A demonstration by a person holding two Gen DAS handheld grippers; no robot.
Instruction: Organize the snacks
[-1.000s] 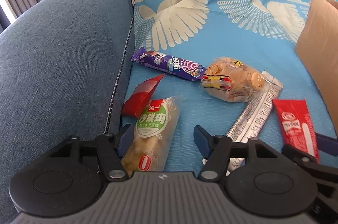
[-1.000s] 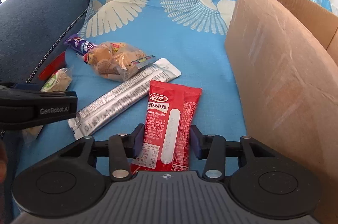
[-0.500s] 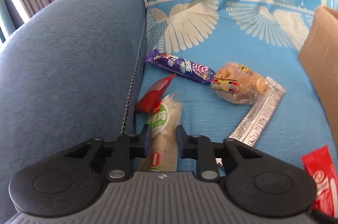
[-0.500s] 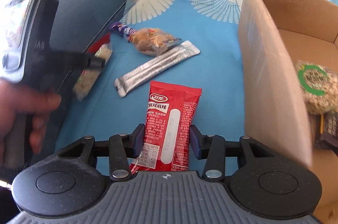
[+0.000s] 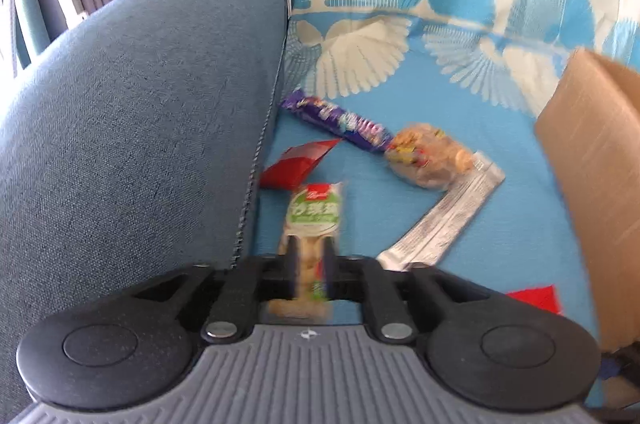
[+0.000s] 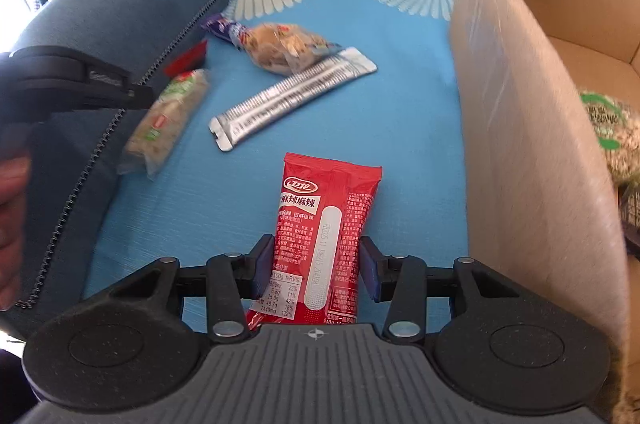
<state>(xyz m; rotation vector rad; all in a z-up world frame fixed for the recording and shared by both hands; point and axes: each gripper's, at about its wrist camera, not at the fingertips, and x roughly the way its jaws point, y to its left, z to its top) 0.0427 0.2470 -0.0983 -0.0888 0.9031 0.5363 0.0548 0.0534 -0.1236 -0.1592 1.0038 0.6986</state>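
Beside the cardboard box (image 6: 520, 143) on a sofa, right tongs (image 6: 316, 264) clamp a red snack pouch (image 6: 328, 207). Left tongs (image 5: 310, 264), jaws just shifting, pinch a green-labelled pastry pack (image 5: 316, 212) farther from the box. Both look light, crinkly, crushable; mid-body holds suit.

You have a glossy red plastic packet (image 6: 326, 224) clamped in the matt black plastic right gripper (image 6: 316, 266), and a clear crinkly film wrapper (image 5: 314, 224) in the left gripper (image 5: 310, 256). Near you lies a shiny silver foil sachet (image 6: 294, 95) on smooth printed blue cloth (image 6: 400, 95). To your left the sofa arm (image 5: 140, 127) is coarse woven blue-grey fabric; to your right the box (image 6: 532, 159) is matt brown cardboard.
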